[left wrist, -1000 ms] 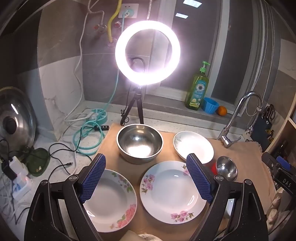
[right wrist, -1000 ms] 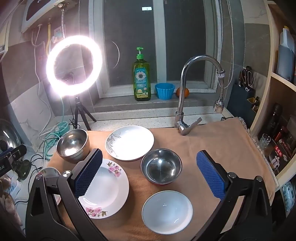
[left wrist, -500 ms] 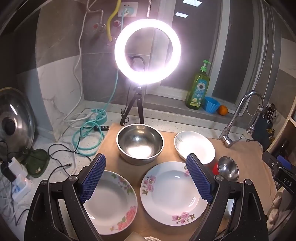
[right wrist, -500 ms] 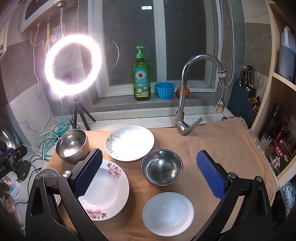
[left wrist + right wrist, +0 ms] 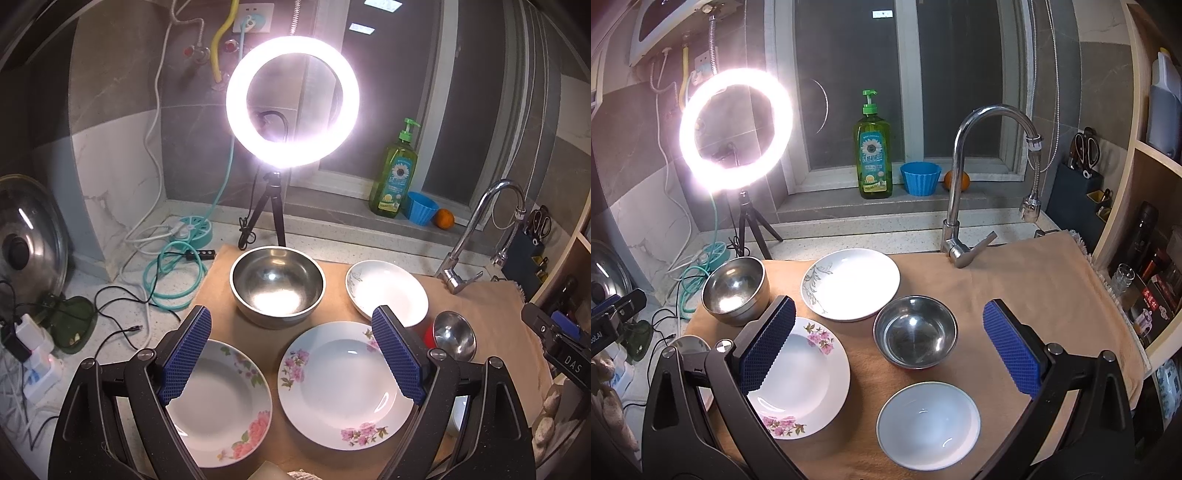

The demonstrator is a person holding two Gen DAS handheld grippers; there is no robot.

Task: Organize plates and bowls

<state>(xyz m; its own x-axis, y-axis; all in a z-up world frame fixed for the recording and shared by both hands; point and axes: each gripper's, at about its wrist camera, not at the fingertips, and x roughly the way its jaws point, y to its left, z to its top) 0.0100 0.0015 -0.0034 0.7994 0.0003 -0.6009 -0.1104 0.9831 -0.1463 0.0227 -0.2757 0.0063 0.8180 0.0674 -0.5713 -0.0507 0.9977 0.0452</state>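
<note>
Hardly anything has changed over the last second: both views have only drifted a touch, and no dish has shifted. The left gripper hangs released above the two flowered plates, empty. The right gripper is also spread wide, holding nothing, over the small steel bowl and the white bowl. The big steel bowl and the leaf-pattern plate sit farther back on the tan cloth covering the desk. Sorting, I reckon, hasn't started yet.
</note>
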